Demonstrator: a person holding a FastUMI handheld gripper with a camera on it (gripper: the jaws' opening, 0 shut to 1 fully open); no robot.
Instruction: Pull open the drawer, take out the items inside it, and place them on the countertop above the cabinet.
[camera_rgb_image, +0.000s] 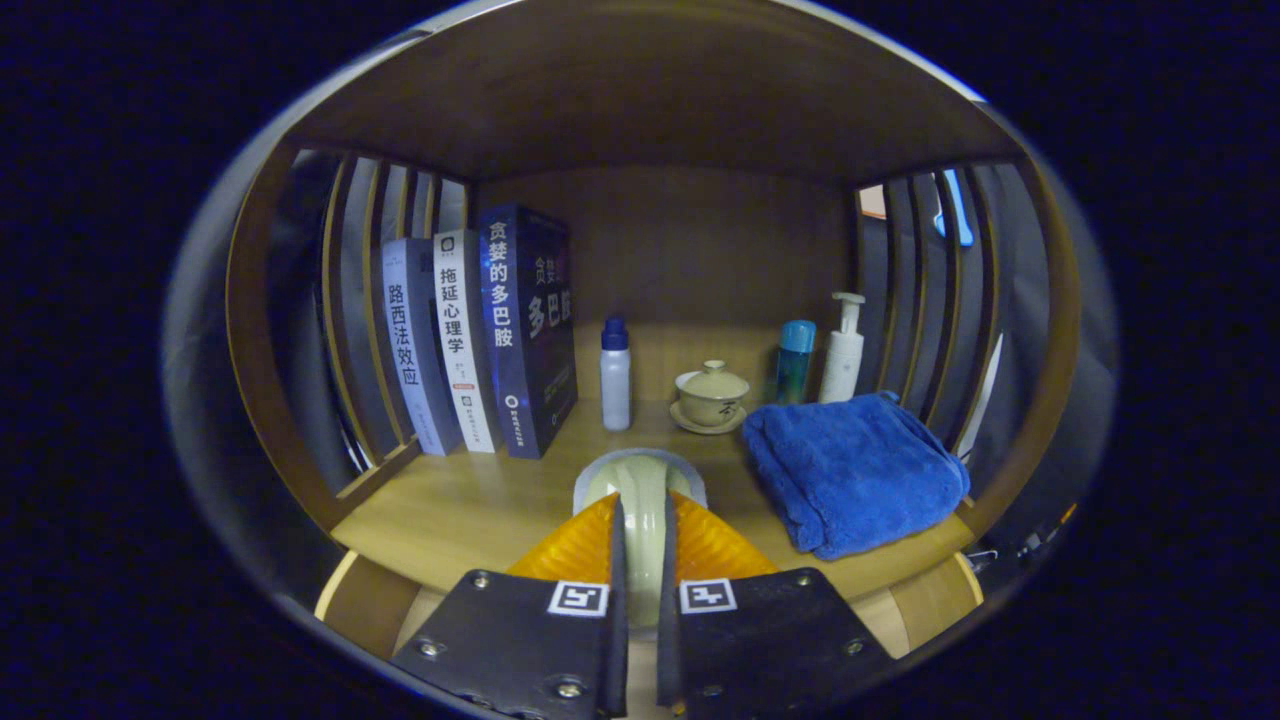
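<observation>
The hand-held gripper (640, 525) is closed on a pale, rounded cup-like item (640, 490), its two orange fingers (575, 545) pressing on either side of it with only a narrow slot between them; what the item is exactly I cannot tell, since the fingers cover most of it. It sits low over the wooden tabletop (470, 510) inside the open-fronted shelf, just ahead of the front edge, so my judgement is that this is a drawer item being set down here. The main risk is crowding: the folded blue towel (855, 475) lies just to the right of the fingers, and a careless release or a sideways withdrawal could snag its edge and drag it off the front. Beyond the fingers stand a small white bottle with a blue cap (615, 375), a lidded tea bowl on its saucer (711, 395), a blue tube (795, 362) and a white pump bottle (843, 350); pushing too far forward could tip the slim bottle or knock the lid loose. The three books (480, 340) at the left lean slightly and could slide if bumped. The held item also looks smooth, so letting go before it rests flat may let it roll or topple toward the edge
</observation>
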